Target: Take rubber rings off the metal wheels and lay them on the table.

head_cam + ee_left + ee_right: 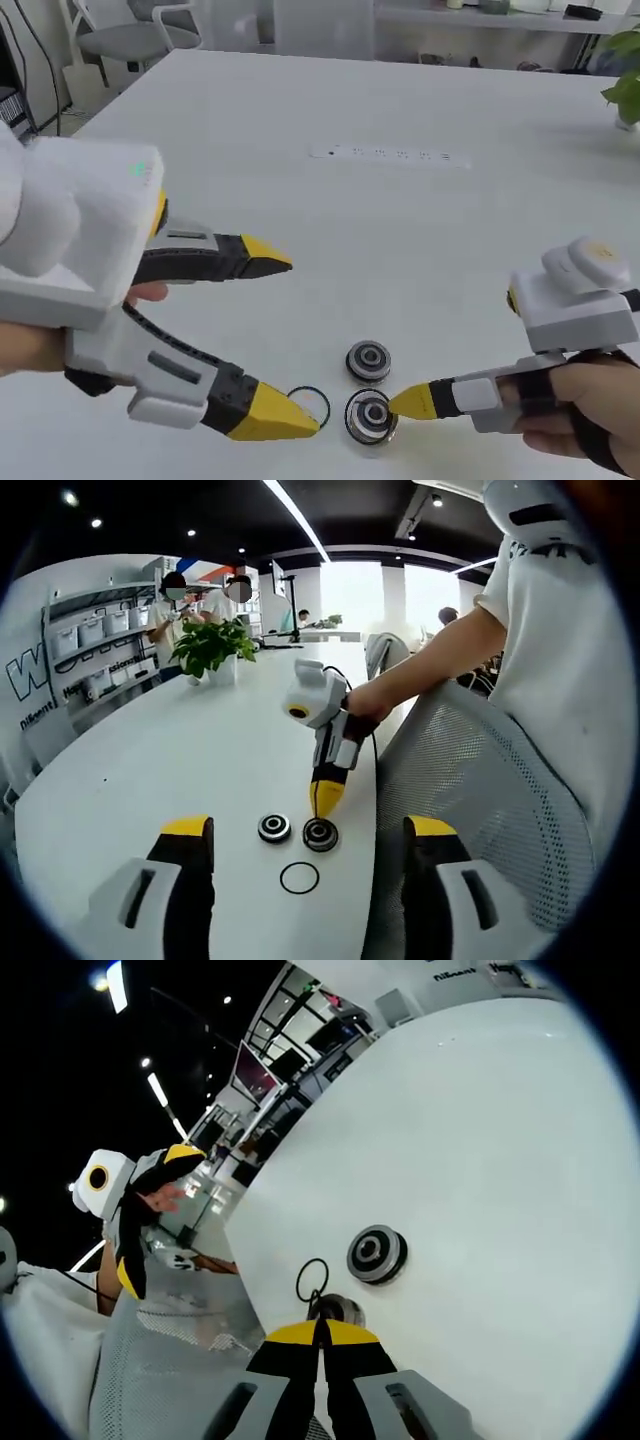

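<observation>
Broad white table (400, 220) in a bright open-plan office, with a grey chair (120, 35) beyond its far end, a white power strip (390, 154) lying flat across the middle and a leafy plant (625, 90) at the right edge.

Near the front edge, two small metal wheels close together but not touching: the far wheel (368, 361), dark around its rim, and the near wheel (369, 416) just in front of it. Immediately left of the near wheel, flat on the tabletop, one thin black rubber ring (308, 403), loose and touching neither wheel.

Left gripper (300, 345) held low over the table, yellow-tipped jaws spread wide with nothing between them; lower fingertip just beside the rubber ring, upper fingertip well above and behind it. In the left gripper view, both jaws far apart at the bottom, with the rubber ring (299, 877) and the two wheels framed between them.

Right gripper (395, 402) reaching in from the right, jaws pressed together to a single yellow point, resting against the right side of the near wheel. In the right gripper view, the closed tip (320, 1332) right at the near wheel (335, 1310), the rubber ring (312, 1280) just behind it and the far wheel (377, 1254) off to one side. Hard to tell whether anything is pinched between those jaws.
</observation>
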Available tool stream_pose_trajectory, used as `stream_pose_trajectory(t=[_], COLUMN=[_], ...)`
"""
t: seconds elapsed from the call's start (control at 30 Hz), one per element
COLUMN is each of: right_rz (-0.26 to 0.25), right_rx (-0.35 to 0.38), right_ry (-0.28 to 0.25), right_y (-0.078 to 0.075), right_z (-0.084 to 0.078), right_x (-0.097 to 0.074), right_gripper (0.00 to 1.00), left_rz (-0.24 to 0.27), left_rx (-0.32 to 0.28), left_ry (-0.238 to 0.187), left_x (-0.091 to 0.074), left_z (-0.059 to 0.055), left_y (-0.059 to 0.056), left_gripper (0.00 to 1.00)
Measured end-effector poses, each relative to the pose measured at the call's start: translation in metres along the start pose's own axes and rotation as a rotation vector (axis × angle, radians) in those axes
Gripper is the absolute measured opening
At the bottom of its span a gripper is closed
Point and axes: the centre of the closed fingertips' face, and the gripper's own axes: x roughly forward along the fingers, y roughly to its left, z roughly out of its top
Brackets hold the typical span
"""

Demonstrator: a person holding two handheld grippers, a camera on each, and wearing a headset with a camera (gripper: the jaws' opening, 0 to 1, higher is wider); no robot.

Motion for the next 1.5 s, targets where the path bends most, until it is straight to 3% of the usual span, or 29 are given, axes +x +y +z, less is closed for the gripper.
stream_pose_trajectory(t=[0.43, 0.6, 0.97, 1.07, 1.5], right_rz=[0.02, 0.026, 0.041, 0.047, 0.068], right_rx=[0.004, 0.006, 0.021, 0.02, -0.006], right_ry=[-0.031, -0.058, -0.134, -0.151, -0.174], right_y=[0.006, 0.009, 0.016, 0.019, 0.03], right_z=[0.007, 0.013, 0.027, 0.031, 0.039], right_x=[-0.002, -0.004, -0.011, -0.012, -0.011], right_gripper=[0.0, 0.0, 0.0, 0.0, 0.0], left_rz=[0.169, 0.205, 0.226, 0.225, 0.22], left_rx=[-0.128, -0.168, -0.24, -0.258, -0.292], left_ry=[-0.045, -0.067, -0.085, -0.097, -0.108], left_x=[-0.048, -0.059, -0.053, -0.05, -0.044], left_z=[-0.024, -0.03, -0.044, -0.045, -0.049], left_y=[0.015, 0.014, 0.002, -0.002, -0.009], left_gripper=[0.77, 0.79, 0.9, 0.99, 0.99])
